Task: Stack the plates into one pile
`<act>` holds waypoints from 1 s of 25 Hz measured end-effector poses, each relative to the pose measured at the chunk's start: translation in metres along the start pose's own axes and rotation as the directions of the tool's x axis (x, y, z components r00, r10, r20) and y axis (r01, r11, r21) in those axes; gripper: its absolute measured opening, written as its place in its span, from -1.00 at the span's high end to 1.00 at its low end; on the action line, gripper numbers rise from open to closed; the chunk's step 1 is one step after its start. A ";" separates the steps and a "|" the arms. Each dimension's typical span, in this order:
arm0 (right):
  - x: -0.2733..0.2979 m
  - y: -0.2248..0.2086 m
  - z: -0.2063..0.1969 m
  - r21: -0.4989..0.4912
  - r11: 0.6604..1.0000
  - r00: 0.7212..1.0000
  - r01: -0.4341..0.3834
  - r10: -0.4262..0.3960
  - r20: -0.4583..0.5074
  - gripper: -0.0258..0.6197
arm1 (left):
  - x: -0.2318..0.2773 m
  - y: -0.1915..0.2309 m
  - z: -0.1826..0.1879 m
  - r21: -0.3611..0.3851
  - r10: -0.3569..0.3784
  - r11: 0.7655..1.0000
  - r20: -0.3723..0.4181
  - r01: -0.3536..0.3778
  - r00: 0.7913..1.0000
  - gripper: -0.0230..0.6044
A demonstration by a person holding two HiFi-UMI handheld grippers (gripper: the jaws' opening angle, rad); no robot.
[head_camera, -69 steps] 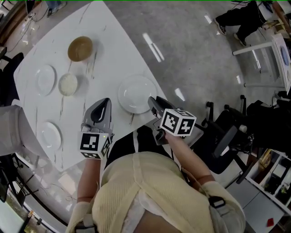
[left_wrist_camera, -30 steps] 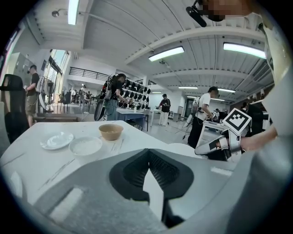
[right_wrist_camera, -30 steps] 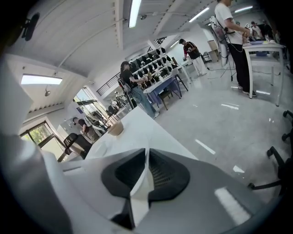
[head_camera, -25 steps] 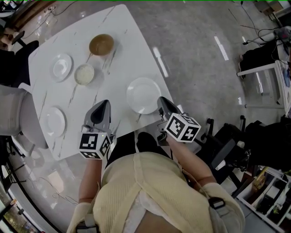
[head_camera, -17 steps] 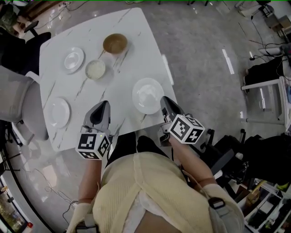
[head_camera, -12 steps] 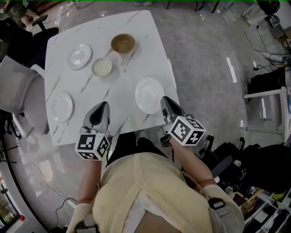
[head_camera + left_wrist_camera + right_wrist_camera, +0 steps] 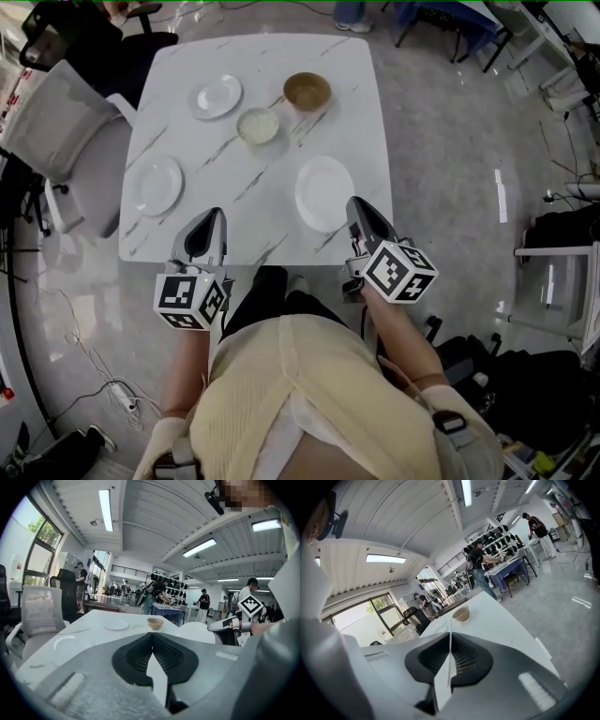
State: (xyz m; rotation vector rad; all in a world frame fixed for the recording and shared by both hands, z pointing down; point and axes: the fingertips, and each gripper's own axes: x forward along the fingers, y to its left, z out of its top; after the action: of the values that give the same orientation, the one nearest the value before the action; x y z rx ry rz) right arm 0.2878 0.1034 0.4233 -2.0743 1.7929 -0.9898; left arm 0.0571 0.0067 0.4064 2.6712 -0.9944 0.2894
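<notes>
On the white marble table (image 7: 262,178) lie three white plates: a large one (image 7: 324,193) at the near right, a small one (image 7: 157,185) at the left, and another small one (image 7: 215,96) at the far side. My left gripper (image 7: 216,216) hovers at the near edge, shut and empty. Its own view shows the jaws (image 7: 152,635) met at the tip, with the left plate (image 7: 67,643) and the large plate (image 7: 197,632) beyond. My right gripper (image 7: 356,204) is shut and empty beside the large plate's near right rim; its tips (image 7: 450,634) are closed.
A brown bowl (image 7: 307,90) and a small pale dish (image 7: 259,125) sit at the far side of the table. A grey chair (image 7: 66,122) stands at the table's left and a black chair (image 7: 84,28) behind it. People work at benches in the background.
The view has swung round, so the table now lies square ahead with the left chair in sight. Both grippers remain shut and empty at the near edge, a little higher.
</notes>
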 end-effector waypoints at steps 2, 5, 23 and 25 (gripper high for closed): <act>0.005 0.008 -0.001 -0.008 1.000 1.000 -0.028 0.027 -0.014 0.88 | -0.012 0.006 -0.004 -0.010 0.034 0.999 0.000 -0.034 0.999 0.92; 0.011 0.025 -0.003 -0.017 0.998 0.997 -0.068 0.067 -0.034 0.88 | -0.024 0.019 -0.007 -0.030 0.080 0.996 0.000 -0.080 0.997 0.92; 0.092 0.149 -0.037 -0.081 0.971 0.966 -0.226 0.213 -0.146 0.87 | -0.067 0.142 0.023 -0.055 0.245 0.969 0.062 -0.242 0.967 0.92; 0.102 0.160 -0.043 -0.080 0.969 0.963 -0.234 0.219 -0.159 0.87 | -0.073 0.156 0.022 -0.060 0.259 0.965 0.056 -0.256 0.964 0.92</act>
State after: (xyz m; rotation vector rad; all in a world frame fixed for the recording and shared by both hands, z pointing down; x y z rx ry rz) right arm 0.1380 -0.0179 0.3981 -1.8350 2.1377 -1.0333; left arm -0.0987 -0.0692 0.3947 2.5175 -1.3532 0.2279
